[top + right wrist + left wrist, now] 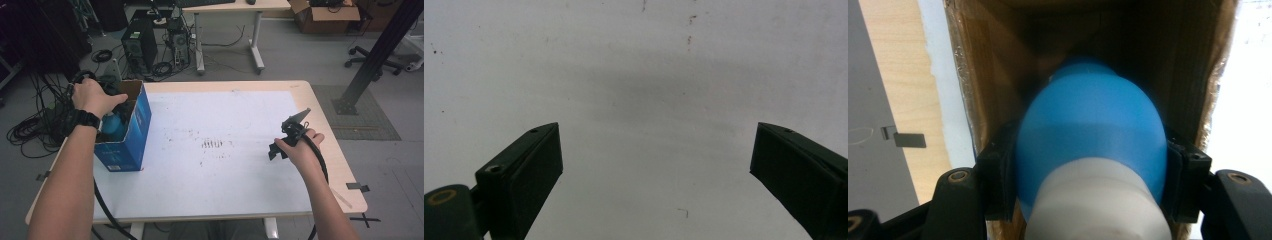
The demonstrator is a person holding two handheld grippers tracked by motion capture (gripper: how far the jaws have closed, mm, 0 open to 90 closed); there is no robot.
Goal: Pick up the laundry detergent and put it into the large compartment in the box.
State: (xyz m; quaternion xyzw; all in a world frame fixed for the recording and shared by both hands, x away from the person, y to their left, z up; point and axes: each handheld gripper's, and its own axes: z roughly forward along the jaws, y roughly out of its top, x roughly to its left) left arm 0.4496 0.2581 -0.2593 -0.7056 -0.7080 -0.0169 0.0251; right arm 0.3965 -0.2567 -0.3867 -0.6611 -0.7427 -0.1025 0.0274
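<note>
A blue box of cardboard stands open-topped at the table's left edge. My left gripper reaches down into it, shut on a blue rubber bulb with a white collar; both jaws press its sides. The bulb shows as a blue patch inside the box, under the hand. The box's brown inner walls surround it. My right gripper hovers over the white mat at the right, open, with nothing between its black fingers.
The wooden table carries the white mat, smudged with dark marks in the middle. Computer towers, cables, another desk and a black post stand on the floor beyond the table.
</note>
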